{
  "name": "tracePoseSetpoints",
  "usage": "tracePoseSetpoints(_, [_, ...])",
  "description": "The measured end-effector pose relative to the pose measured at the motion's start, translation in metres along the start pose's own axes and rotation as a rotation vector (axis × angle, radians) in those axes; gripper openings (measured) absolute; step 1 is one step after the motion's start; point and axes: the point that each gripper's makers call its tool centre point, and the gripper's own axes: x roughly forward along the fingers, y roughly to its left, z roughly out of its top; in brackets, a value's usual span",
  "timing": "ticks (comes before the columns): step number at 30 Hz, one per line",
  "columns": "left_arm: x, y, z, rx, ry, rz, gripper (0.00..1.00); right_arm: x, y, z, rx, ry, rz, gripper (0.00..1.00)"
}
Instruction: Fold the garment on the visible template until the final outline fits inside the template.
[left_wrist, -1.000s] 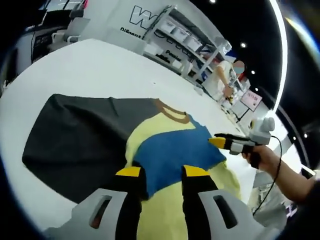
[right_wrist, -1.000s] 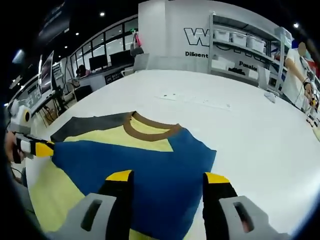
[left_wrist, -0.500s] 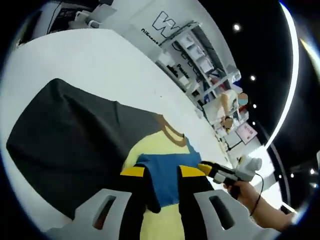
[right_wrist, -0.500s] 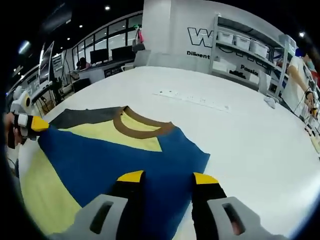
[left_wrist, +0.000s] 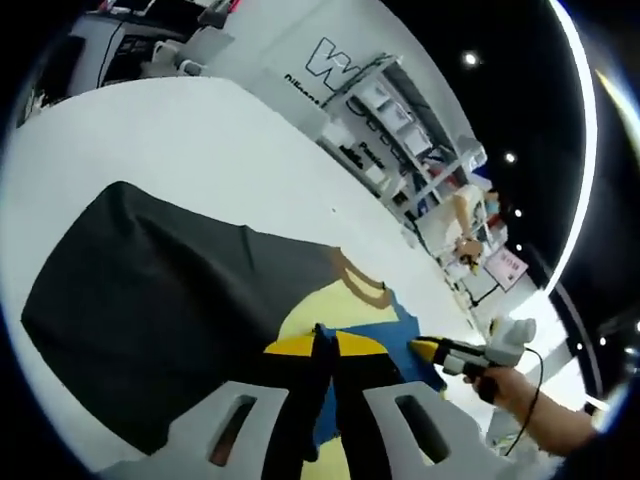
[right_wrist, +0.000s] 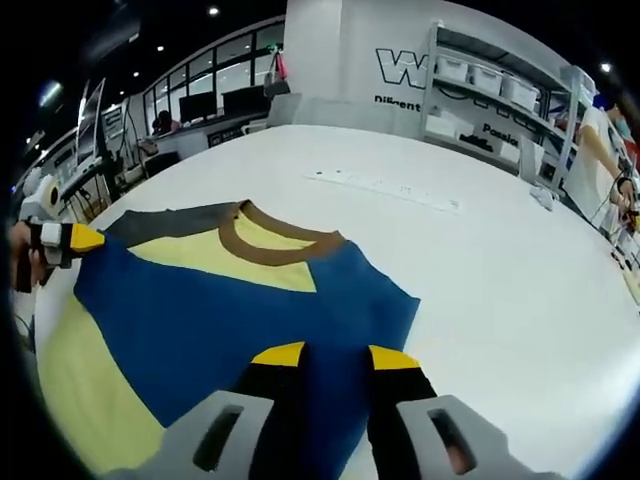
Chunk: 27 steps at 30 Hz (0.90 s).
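Note:
A yellow and blue T-shirt (right_wrist: 230, 300) with a brown collar (right_wrist: 275, 245) lies flat on the white table, partly over a dark grey template (left_wrist: 150, 290). A strip of the template (right_wrist: 170, 222) shows beside the collar. My left gripper (left_wrist: 325, 345) has its jaws pressed together on the shirt (left_wrist: 345, 305) at its near edge. It also appears, held by a hand, at the shirt's left side (right_wrist: 65, 238). My right gripper (right_wrist: 335, 355) has its jaws drawn close but still apart, with blue cloth between them. A hand holds it at the shirt's right edge (left_wrist: 440, 350).
The white table (right_wrist: 500, 270) stretches wide to the right and beyond the shirt. A thin white strip (right_wrist: 385, 188) lies on it past the collar. Shelving with boxes (right_wrist: 500, 70) stands behind, and a person (right_wrist: 600, 120) is at the far right.
Both pairs of jaws have narrowed over the shirt's edge: the left ones have met on the cloth, the right ones have come much closer together. The shirt has not visibly shifted.

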Motion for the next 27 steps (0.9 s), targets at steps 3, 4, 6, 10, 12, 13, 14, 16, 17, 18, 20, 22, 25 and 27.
tracePoseSetpoints(3, [0.001,0.006,0.0,0.078,0.005,0.025,0.0,0.0,0.0,0.001,0.001,-0.002,-0.004,0.15])
tracePoseSetpoints(4, [0.0,0.013,0.001,0.137,0.008,0.058,0.0,0.0,-0.001,0.001,-0.004,-0.001,-0.008,0.14])
tracePoseSetpoints(6, [0.0,0.022,0.004,0.242,0.008,0.102,0.0,0.0,-0.001,0.001,-0.004,-0.001,-0.011,0.12])
tracePoseSetpoints(10, [0.002,0.023,0.004,0.29,0.012,0.104,0.0,0.0,-0.003,0.001,-0.008,-0.003,-0.014,0.11])
tracePoseSetpoints(12, [0.003,0.029,0.003,0.298,0.028,0.13,0.0,0.0,-0.003,0.001,-0.012,-0.003,-0.016,0.11])
tracePoseSetpoints(13, [0.004,0.03,0.002,0.303,0.03,0.136,0.0,0.0,-0.004,0.001,-0.013,-0.002,-0.019,0.11])
tracePoseSetpoints(14, [0.004,0.031,0.002,0.308,0.031,0.139,0.0,0.0,-0.004,0.001,-0.013,-0.002,-0.021,0.11])
tracePoseSetpoints(16, [0.005,0.035,0.001,0.353,0.043,0.154,0.0,0.0,-0.004,0.001,-0.011,-0.004,-0.021,0.11])
tracePoseSetpoints(17, [0.005,0.036,0.0,0.377,0.051,0.161,0.0,0.0,-0.004,0.001,-0.01,-0.004,-0.021,0.12])
tracePoseSetpoints(18, [0.006,0.036,-0.001,0.391,0.051,0.162,0.0,-0.001,-0.009,0.001,-0.004,-0.002,-0.05,0.16])
tracePoseSetpoints(20, [0.006,0.037,-0.002,0.408,0.056,0.166,0.0,-0.001,-0.011,0.001,-0.001,-0.002,-0.051,0.19])
tracePoseSetpoints(22, [0.006,0.038,-0.002,0.418,0.057,0.166,0.0,-0.002,-0.011,0.0,0.005,-0.006,-0.052,0.2])
tracePoseSetpoints(25, [0.006,0.039,-0.001,0.428,0.052,0.17,0.0,-0.002,-0.012,0.0,0.008,-0.008,-0.05,0.2])
tracePoseSetpoints(27, [0.002,0.038,0.004,0.477,0.031,0.173,0.01,0.0,-0.01,0.002,-0.016,-0.011,-0.028,0.19])
